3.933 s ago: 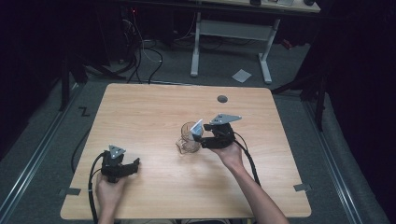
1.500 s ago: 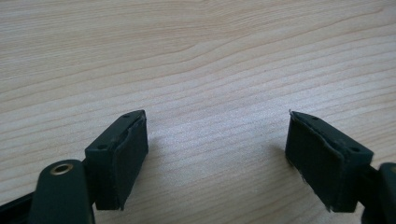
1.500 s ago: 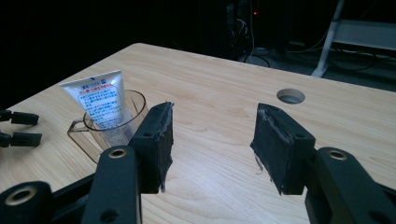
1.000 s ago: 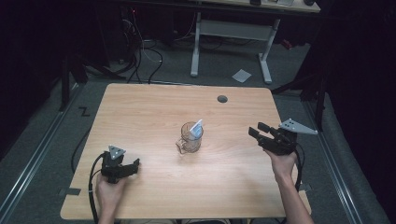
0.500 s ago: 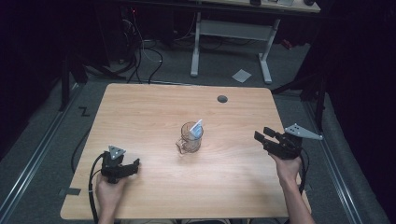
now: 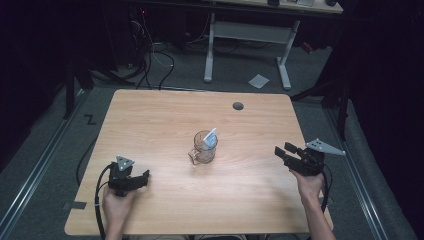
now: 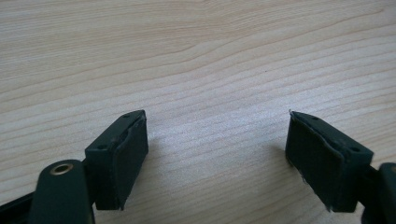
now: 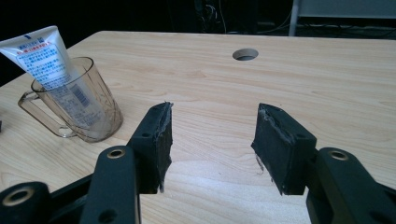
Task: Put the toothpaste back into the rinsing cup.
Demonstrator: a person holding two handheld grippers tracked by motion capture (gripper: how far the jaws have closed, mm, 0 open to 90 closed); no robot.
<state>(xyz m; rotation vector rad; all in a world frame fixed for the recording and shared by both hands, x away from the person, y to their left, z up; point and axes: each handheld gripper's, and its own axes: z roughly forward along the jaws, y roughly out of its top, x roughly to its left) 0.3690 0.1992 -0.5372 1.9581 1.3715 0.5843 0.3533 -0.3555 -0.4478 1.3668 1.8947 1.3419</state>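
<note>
A clear mug [image 6: 203, 148] is seen standing upright at the middle of the table [image 6: 160, 115], with a white tube [image 6: 211, 137] leaning inside it, top end out over the rim. The right gripper [image 6: 281, 151] is held near the table's right edge, well apart from the mug, jaws spread with nothing between them. The left gripper [image 6: 142, 177] is rested low at the front left, jaws also spread over bare wood.
</note>
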